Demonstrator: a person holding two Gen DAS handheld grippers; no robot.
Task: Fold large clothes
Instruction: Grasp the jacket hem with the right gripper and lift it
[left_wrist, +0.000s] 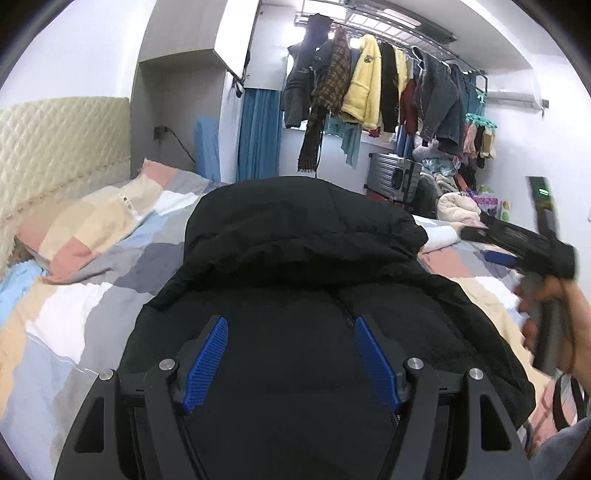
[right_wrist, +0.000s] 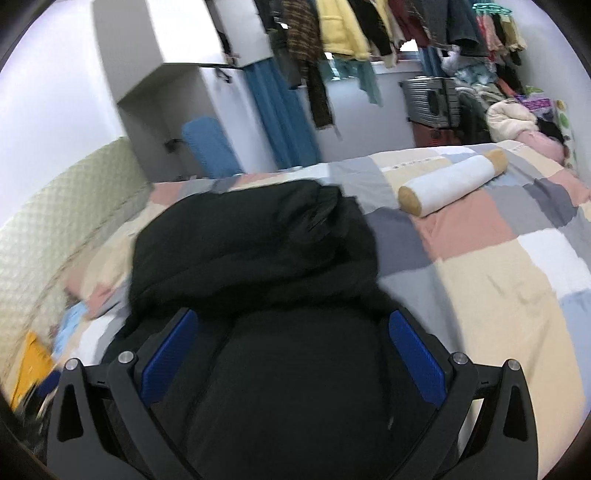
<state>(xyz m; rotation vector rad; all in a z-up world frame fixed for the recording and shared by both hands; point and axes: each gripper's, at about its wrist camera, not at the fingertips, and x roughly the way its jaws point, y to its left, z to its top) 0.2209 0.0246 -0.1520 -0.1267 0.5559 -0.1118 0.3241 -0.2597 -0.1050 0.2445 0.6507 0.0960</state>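
A large black padded jacket (left_wrist: 295, 266) with its hood at the far end lies on the patchwork bed; it also shows in the right wrist view (right_wrist: 258, 258). My left gripper (left_wrist: 291, 325) is open, its blue pads wide apart just above the jacket's body. My right gripper (right_wrist: 293, 321) is open too, over the jacket's near part. The right gripper also shows at the right edge of the left wrist view (left_wrist: 480, 240), hand-held, above the bed beside the jacket.
The patchwork quilt (right_wrist: 498, 273) covers the bed. A white bolster pillow (right_wrist: 450, 186) lies at the far right. A pillow (left_wrist: 92, 225) and padded headboard (left_wrist: 55, 147) are at the left. Hanging clothes (left_wrist: 369, 85) and a suitcase (left_wrist: 393, 177) stand beyond the bed.
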